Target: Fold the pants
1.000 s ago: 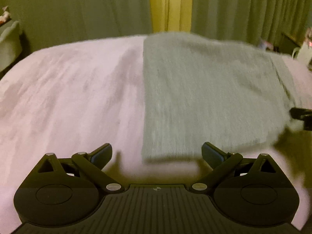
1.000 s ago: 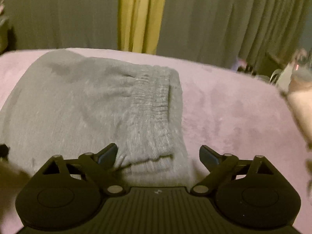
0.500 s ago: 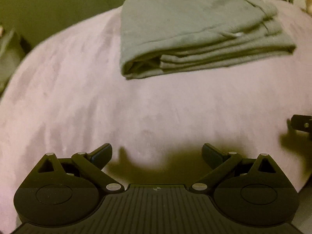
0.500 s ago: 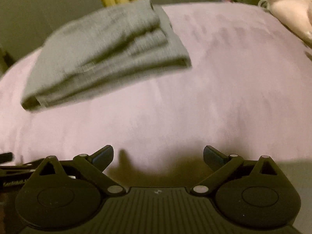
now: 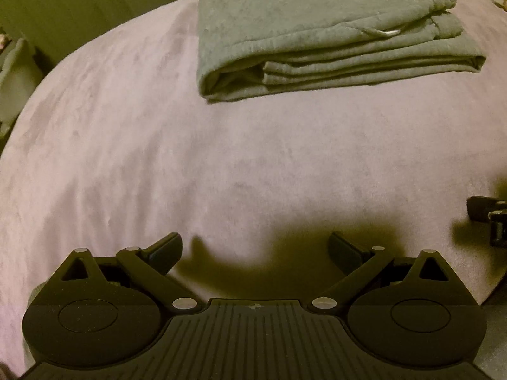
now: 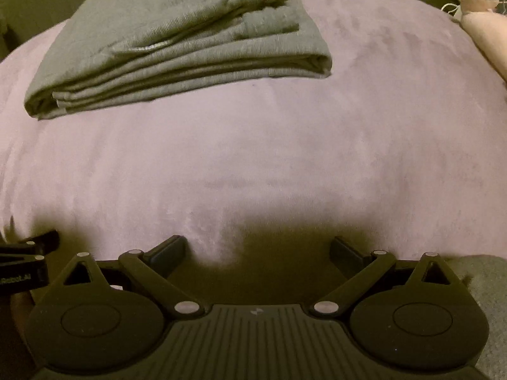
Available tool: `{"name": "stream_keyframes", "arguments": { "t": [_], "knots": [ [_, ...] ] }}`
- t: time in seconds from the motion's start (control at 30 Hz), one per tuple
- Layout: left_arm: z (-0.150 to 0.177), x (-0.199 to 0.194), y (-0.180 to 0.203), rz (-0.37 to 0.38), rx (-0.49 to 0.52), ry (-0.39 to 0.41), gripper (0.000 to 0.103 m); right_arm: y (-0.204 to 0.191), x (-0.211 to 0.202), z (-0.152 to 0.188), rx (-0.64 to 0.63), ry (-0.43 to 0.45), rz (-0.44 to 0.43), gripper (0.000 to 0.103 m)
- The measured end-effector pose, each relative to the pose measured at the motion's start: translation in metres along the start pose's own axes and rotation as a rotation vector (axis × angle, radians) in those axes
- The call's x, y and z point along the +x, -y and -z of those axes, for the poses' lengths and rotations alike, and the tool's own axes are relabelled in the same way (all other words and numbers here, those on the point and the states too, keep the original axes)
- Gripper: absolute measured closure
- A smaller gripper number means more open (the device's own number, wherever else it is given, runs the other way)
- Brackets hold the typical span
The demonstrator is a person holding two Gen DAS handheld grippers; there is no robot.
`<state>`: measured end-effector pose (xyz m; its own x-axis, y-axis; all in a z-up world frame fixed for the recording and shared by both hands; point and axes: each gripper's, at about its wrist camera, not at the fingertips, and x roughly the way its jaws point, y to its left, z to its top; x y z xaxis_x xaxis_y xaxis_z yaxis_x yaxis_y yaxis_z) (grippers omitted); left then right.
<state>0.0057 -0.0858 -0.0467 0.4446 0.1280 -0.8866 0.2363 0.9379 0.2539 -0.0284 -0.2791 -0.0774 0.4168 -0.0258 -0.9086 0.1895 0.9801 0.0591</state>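
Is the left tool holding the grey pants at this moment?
No, the left tool is open and empty above the pink blanket, while the folded pants lie apart from it.

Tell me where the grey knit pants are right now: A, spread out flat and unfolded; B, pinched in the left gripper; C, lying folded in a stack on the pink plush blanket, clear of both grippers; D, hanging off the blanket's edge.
C: the grey knit pants lie in a layered fold on the pink plush blanket, while the left gripper and right gripper are open and empty, well short of them.
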Motion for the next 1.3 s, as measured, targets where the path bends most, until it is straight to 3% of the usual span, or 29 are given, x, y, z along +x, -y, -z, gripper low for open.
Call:
{"name": "stream_keyframes", "arguments": {
  "t": [0.17, 0.4, 0.57, 0.8, 0.93, 1.1, 1.3],
  "knots": [
    [0.0, -0.005, 0.0, 0.015, 0.008, 0.02, 0.002, -0.016, -0.006, 0.003, -0.064, -0.018, 0.029, 0.004],
    [-0.007, -0.024, -0.013, 0.036, -0.065, 0.054, 0.002, -0.033, -0.032, -0.014, -0.167, 0.019, 0.098, 0.004],
    [-0.02, -0.049, -0.028, 0.033, -0.144, 0.093, 0.002, -0.03, -0.057, -0.032, -0.118, 0.026, 0.054, 0.004],
    [-0.043, -0.085, -0.037, 0.041, -0.142, 0.172, 0.002, -0.038, -0.089, -0.06, -0.113, 0.058, 0.037, 0.004],
    [-0.064, -0.089, -0.043, 0.074, -0.111, 0.075, 0.002, -0.04, -0.094, -0.076, -0.111, 0.061, 0.051, 0.004],
    [-0.085, -0.095, -0.055, 0.056, -0.157, 0.065, 0.002, -0.042, -0.099, -0.098, -0.095, 0.034, 0.075, 0.004],
    [-0.103, -0.102, -0.056, 0.03, -0.16, 0.055, 0.002, -0.042, -0.113, -0.119, -0.062, 0.06, 0.05, 0.004]
  ]
}}
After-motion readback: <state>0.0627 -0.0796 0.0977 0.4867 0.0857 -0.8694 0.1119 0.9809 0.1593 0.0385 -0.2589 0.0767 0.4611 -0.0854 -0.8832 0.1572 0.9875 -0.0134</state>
